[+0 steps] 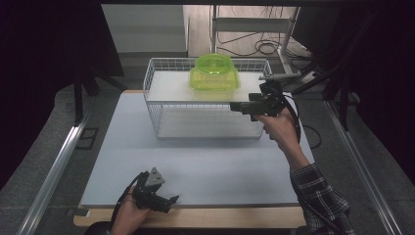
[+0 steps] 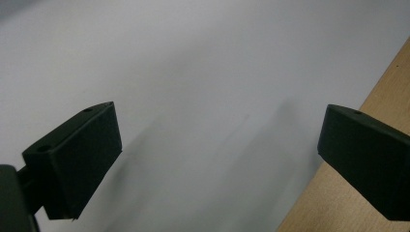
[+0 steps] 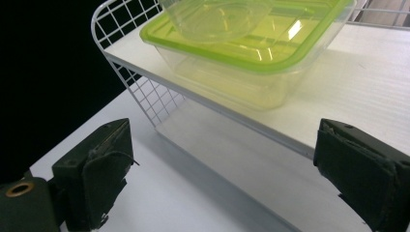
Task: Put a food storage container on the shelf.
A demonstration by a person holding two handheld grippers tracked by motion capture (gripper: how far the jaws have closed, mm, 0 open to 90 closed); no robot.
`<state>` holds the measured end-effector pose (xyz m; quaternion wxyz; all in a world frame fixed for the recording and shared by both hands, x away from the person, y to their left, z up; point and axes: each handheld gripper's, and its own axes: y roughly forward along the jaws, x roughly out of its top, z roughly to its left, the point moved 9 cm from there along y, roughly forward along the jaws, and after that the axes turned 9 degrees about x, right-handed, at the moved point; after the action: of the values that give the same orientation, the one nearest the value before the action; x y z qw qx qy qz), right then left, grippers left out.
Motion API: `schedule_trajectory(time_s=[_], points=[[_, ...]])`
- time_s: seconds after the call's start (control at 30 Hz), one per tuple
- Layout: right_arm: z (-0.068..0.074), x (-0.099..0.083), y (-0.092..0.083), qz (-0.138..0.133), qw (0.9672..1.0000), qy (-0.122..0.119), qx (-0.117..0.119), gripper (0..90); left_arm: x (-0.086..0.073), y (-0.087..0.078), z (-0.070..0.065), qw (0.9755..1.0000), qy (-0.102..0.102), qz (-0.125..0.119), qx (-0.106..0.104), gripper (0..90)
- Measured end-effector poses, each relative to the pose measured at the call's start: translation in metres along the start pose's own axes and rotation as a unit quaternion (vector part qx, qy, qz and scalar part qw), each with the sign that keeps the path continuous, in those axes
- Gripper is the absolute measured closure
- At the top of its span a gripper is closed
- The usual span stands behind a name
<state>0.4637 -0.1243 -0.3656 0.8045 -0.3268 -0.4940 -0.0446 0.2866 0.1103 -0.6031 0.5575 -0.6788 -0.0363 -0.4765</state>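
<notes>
**Box and bowl on rack, grippers apart**

I see the wire rack (image 1: 205, 98) at the far middle of the table (image 1: 195, 166). A lidded box (image 1: 214, 78) sits on its upper shelf, a round bowl (image 1: 214, 62) on the lid. My right gripper (image 1: 240, 106) hangs at the rack's right front, near the box. My left gripper (image 1: 169, 200) rests at the table's near edge, well apart.

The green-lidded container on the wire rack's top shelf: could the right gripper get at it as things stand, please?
Probably yes. The right gripper is open with nothing between its fingers, beside the wire rack and level with its top shelf. The green-lidded container sits near that side, with only open space in between.
</notes>
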Motion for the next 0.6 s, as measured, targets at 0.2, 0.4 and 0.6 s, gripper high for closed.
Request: schedule_trajectory(time_s=[0.2, 0.4, 0.6], points=[[0.002, -0.012, 0.002, 0.007, 0.9999, -0.01, -0.008, 6.3, 0.0, 0.0, 0.0, 1.0, 0.001, -0.001, 0.001, 1.7], [0.007, -0.023, 0.005, 0.014, 0.9996, -0.024, -0.01, 6.2, 0.0, 0.0, 0.0, 1.0, 0.001, 0.0, 0.001, 1.7], [0.01, -0.033, 0.007, 0.018, 0.9992, -0.032, -0.012, 6.2, 0.0, 0.0, 0.0, 1.0, 0.002, -0.002, 0.002, 1.7]])
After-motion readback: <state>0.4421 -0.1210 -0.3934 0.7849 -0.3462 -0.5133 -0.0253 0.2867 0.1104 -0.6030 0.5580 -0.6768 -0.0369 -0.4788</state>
